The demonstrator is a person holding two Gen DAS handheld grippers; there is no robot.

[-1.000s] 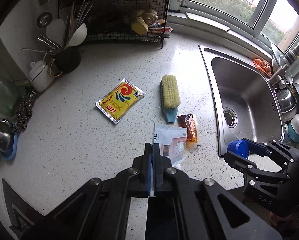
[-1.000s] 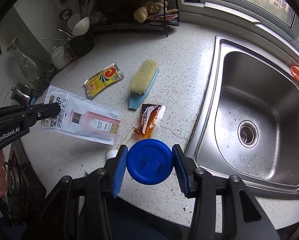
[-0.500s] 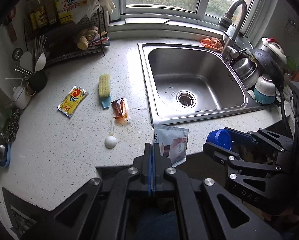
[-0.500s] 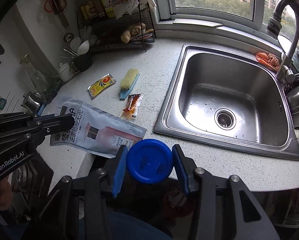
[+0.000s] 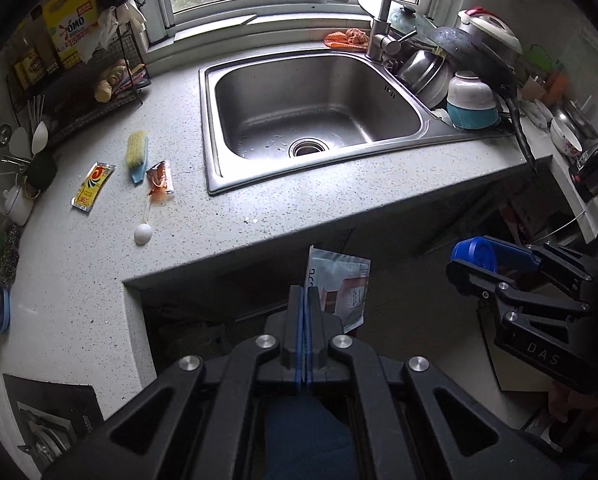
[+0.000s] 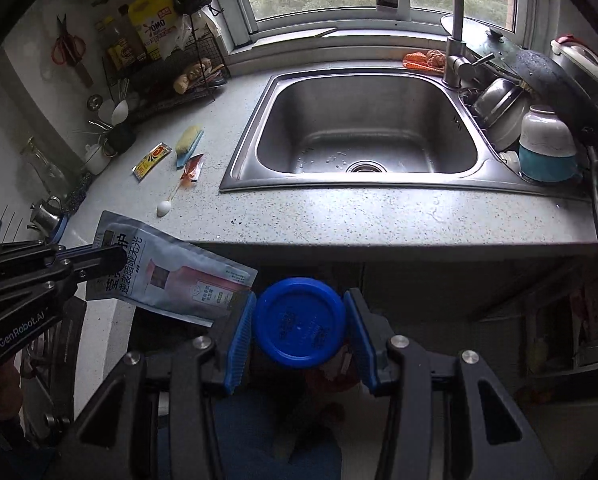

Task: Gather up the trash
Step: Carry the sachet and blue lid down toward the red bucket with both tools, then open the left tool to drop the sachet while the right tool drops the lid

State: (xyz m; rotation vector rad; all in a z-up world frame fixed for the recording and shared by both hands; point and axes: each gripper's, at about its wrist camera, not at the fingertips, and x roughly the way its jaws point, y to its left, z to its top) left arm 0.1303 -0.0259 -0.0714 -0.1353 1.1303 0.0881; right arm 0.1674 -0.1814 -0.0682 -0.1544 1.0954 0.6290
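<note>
My left gripper point(image 5: 303, 300) is shut on a grey-and-pink pouch point(image 5: 339, 280), held in the air in front of the counter edge; the pouch also shows in the right wrist view point(image 6: 179, 276) with the left gripper point(image 6: 111, 256). My right gripper point(image 6: 299, 330) is shut on a round blue lid point(image 6: 299, 328), seen too in the left wrist view point(image 5: 473, 254). On the counter lie a yellow sachet point(image 5: 93, 186), an orange sauce packet point(image 5: 159, 182) and a white plastic spoon point(image 5: 143, 232).
A scrub brush point(image 5: 137, 154) lies by the sachet. The steel sink point(image 5: 315, 108) sits mid-counter, with a tap point(image 5: 381, 12) and stacked pots and bowls point(image 5: 467, 100) to its right. A wire rack point(image 5: 79, 92) stands at the back left. Dark space under the counter point(image 5: 239, 300).
Both grippers have pulled back and away from the counter, carrying the pouch and the blue lid; they now hang in front of the counter edge. The counter items have not moved.
</note>
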